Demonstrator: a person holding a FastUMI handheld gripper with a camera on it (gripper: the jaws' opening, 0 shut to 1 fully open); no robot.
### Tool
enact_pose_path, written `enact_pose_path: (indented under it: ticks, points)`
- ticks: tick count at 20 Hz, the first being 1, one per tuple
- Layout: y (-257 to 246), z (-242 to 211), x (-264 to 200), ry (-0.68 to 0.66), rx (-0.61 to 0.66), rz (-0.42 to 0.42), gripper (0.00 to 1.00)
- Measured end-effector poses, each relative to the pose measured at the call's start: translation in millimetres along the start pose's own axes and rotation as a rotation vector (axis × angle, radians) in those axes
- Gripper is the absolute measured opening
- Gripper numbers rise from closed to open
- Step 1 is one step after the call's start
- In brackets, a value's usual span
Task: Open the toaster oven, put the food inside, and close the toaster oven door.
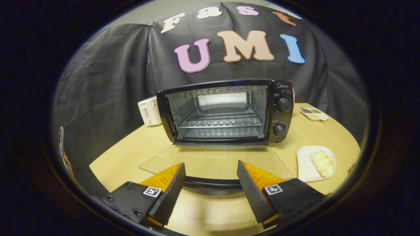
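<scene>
The black toaster oven (226,111) stands at the back of the wooden table with its glass door (213,162) folded down flat toward me. Its wire rack (221,121) is bare. The door's black handle (211,183) runs across the gap between my fingers, close to their tips. My gripper (211,168) is open, its orange-backed fingers (172,183) spread wide on either side of the handle without pressing on it. The food, a pale ridged pastry (323,163), lies on a white plate (306,167) to the right of the door.
A white toaster (150,111) stands beside the oven's left side. A small white dish with condiments (314,113) sits behind the plate, right of the oven. Bare table (128,154) lies left of the door.
</scene>
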State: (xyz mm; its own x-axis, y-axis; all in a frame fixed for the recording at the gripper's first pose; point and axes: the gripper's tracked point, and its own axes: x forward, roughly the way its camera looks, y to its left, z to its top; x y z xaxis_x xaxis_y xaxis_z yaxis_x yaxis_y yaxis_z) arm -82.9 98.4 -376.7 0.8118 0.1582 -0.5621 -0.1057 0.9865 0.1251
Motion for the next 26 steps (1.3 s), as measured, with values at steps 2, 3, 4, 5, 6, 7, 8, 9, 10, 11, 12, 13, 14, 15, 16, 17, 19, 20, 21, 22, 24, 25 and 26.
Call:
enact_pose_path:
  ticks: [2, 3, 4, 5, 6, 7, 8, 9, 10, 11, 12, 13, 14, 15, 16, 17, 19, 20, 21, 22, 24, 25, 26]
  points:
    - [0.2, -5.4, 2.4, 0.024, -0.013, -0.003, 0.98]
    - [-0.7, -8.9, 3.4, 0.037, -0.021, -0.006, 0.98]
    - [-1.8, -14.0, 6.2, 0.049, -0.029, -0.008, 0.98]
    - [-1.3, -18.2, 7.9, 0.061, -0.038, -0.010, 0.98]
    - [-2.1, -21.3, 9.4, 0.066, -0.047, -0.012, 0.98]
    - [-1.5, -19.9, 9.9, 0.065, -0.054, -0.012, 0.97]
    - [0.7, -19.0, 9.7, 0.066, -0.055, -0.010, 0.97]
    - [1.3, -20.4, 9.6, 0.072, -0.055, -0.005, 0.97]
    - [0.1, -21.4, 10.0, 0.074, -0.055, -0.003, 0.97]
    - [-0.1, -20.8, 11.3, 0.074, -0.057, -0.002, 0.97]
    - [0.5, -21.7, 10.8, 0.073, -0.058, -0.002, 0.96]
    - [0.8, -21.0, 12.4, 0.072, -0.059, -0.002, 0.96]
    - [0.6, -22.1, 12.7, 0.072, -0.059, -0.002, 0.96]
    - [1.0, -22.5, 13.7, 0.070, -0.060, -0.001, 0.96]
    - [1.9, -22.9, 14.6, 0.068, -0.062, 0.000, 0.96]
    - [1.5, -23.7, 15.6, 0.068, -0.062, 0.000, 0.96]
    - [0.4, -22.9, 17.1, 0.063, -0.061, 0.001, 0.96]
    - [0.3, -22.2, 18.4, 0.062, -0.060, 0.000, 0.96]
    - [0.4, -21.5, 19.0, 0.062, -0.060, 0.000, 0.96]
    - [-0.7, -21.2, 20.6, 0.063, -0.061, 0.001, 0.96]
    - [0.0, -20.7, 20.5, 0.059, -0.060, 0.001, 0.96]
    - [0.1, -20.4, 19.9, 0.058, -0.057, 0.002, 0.96]
    - [0.4, -18.7, 17.8, 0.054, -0.054, 0.007, 0.96]
